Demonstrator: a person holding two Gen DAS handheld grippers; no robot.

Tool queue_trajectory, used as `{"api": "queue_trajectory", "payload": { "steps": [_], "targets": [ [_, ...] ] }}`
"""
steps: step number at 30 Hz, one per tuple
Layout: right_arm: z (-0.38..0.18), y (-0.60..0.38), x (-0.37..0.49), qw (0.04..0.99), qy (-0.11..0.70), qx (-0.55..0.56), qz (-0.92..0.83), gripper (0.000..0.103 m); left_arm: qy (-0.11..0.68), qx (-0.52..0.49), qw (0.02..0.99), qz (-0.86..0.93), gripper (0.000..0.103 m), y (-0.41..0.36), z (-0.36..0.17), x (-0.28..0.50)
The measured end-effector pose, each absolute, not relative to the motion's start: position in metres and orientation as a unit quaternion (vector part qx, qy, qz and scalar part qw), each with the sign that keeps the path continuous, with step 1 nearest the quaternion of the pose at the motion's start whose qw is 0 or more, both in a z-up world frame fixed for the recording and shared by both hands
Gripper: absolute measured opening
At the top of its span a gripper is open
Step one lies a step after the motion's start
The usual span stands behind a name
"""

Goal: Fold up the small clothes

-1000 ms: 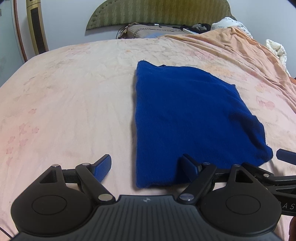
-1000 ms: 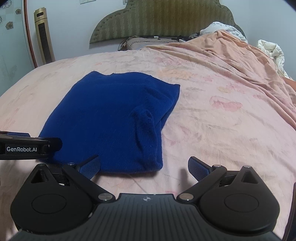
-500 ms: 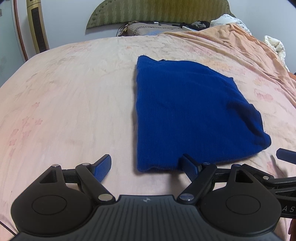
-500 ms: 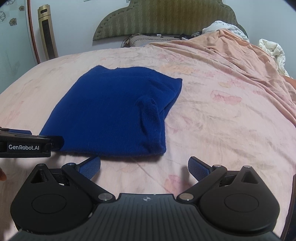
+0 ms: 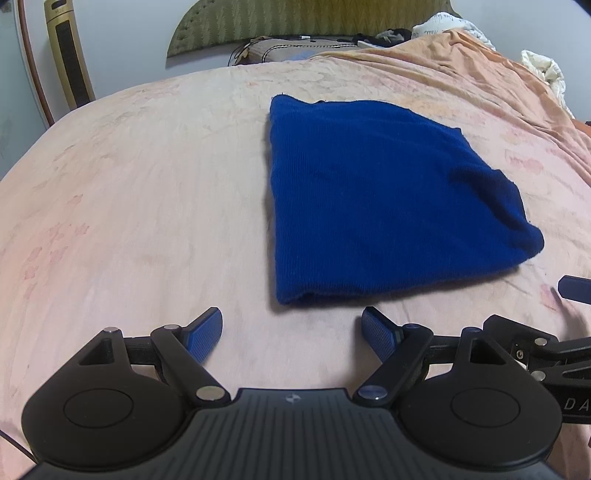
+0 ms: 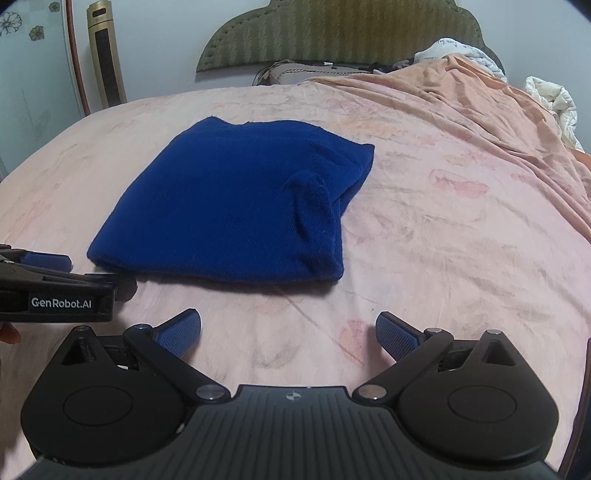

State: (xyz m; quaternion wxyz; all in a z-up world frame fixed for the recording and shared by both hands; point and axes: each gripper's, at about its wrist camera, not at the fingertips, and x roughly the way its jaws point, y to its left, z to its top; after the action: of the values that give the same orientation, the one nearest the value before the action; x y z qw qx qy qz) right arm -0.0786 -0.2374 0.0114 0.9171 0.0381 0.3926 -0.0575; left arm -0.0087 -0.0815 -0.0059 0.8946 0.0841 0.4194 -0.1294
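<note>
A dark blue knit garment (image 5: 373, 195) lies folded into a rough rectangle on the pink bedsheet; it also shows in the right wrist view (image 6: 240, 206), with a folded sleeve along its right side. My left gripper (image 5: 291, 334) is open and empty, just short of the garment's near edge. My right gripper (image 6: 288, 334) is open and empty, a little in front of the garment's near right corner. Each gripper shows at the edge of the other's view.
The bed (image 5: 129, 206) is covered by a pink floral sheet. An orange blanket (image 6: 461, 107) is bunched at the far right. A green headboard (image 6: 332, 33) and pillows stand at the back. A gold tower fan (image 6: 105, 55) stands by the wall at left.
Both grippers have drawn back toward the near side, off the garment's near edge. The garment lies still and both grippers stay open.
</note>
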Motion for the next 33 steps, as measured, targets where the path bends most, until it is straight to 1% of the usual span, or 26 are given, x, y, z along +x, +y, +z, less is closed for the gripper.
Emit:
{"api": "queue_trajectory", "payload": {
  "steps": [6,9,12,25,33],
  "targets": [
    [0.01,-0.233,-0.083,0.917,0.395,0.03,-0.055,0.102,0.42,0.076,0.894,-0.134,0.083,-0.077,-0.007,-0.011],
    [0.009,-0.23,-0.085,0.917,0.394,0.021,-0.059,0.102,0.419,0.076,0.895,-0.136,0.086,-0.075,-0.007,-0.014],
    [0.008,-0.23,-0.086,0.916,0.395,0.02,-0.061,0.102,0.416,0.082,0.895,-0.137,0.087,-0.074,-0.008,-0.017],
    [0.012,-0.237,-0.092,0.917,0.389,0.057,-0.065,0.102,0.401,0.09,0.9,-0.144,0.088,-0.068,-0.008,-0.029],
    [0.012,-0.236,-0.092,0.917,0.39,0.063,-0.055,0.102,0.403,0.057,0.901,-0.146,0.088,-0.055,-0.008,-0.031]
  ]
}}
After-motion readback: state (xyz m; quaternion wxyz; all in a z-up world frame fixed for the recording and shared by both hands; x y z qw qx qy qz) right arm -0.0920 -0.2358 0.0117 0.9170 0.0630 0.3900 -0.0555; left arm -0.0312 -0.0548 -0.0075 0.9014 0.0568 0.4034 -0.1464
